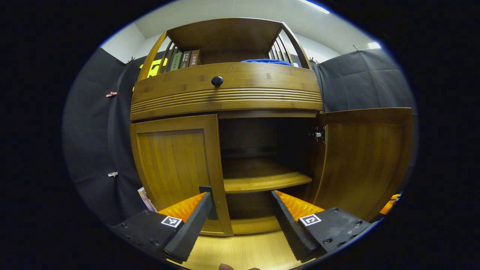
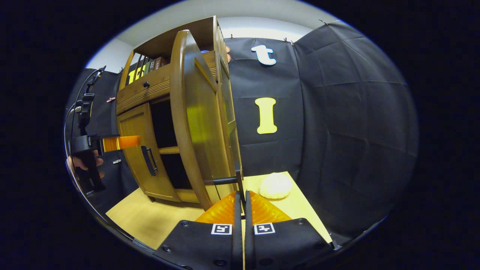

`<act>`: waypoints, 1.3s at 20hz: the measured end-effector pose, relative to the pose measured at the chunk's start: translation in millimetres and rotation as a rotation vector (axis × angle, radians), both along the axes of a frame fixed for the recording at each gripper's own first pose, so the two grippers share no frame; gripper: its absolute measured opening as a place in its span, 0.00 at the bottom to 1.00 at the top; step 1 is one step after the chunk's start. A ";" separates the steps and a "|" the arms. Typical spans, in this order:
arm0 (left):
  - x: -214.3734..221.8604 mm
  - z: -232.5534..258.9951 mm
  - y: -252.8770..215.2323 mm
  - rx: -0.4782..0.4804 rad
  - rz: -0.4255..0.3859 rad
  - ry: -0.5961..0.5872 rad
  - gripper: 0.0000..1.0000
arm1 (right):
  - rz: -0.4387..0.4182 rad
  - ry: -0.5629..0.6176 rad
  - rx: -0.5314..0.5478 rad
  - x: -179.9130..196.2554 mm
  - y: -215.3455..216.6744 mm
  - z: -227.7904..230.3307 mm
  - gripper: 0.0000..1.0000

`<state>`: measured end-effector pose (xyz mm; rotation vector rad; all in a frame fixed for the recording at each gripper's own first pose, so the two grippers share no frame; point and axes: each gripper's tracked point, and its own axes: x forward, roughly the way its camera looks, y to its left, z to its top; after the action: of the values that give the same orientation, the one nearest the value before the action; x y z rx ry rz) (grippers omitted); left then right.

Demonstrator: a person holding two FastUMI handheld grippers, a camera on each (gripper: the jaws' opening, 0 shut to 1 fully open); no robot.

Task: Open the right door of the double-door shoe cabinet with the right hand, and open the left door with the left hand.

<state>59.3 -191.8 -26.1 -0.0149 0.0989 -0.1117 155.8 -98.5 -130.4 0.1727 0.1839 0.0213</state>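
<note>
The left door [image 1: 176, 168] of the shoe cabinet [image 1: 225, 90] is closed, and the left tool [image 1: 240, 221] is spread wide with its left finger just at the door's dark handle [image 1: 210, 202] on the inner edge; to do this well I would bring both fingers around that handle, pinch squarely, and pull in an arc about the outer hinge, not straight back. The right door [image 2: 198, 123] stands swung wide open, and the right tool [image 2: 240, 210] is pressed together on that door's thin handle [image 2: 225, 180], above the tabletop [image 2: 150, 217]. That side looks done.
</note>
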 end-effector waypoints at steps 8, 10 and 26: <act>42.7 -41.8 34.1 0.006 0.061 0.039 0.97 | -0.078 -0.002 0.007 -11.5 -28.5 -1.9 0.40; 58.0 -55.2 53.8 0.013 0.099 0.052 0.96 | -0.129 -0.001 -0.004 -21.7 -42.4 -3.2 0.67; 131.4 -102.1 73.0 0.021 0.103 0.116 0.39 | -0.283 -0.054 -0.092 -47.6 -61.1 30.1 0.98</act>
<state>190.7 -118.8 -128.2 -0.0050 0.2153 -0.0072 108.2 -159.6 -100.3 0.1047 0.1049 -0.2630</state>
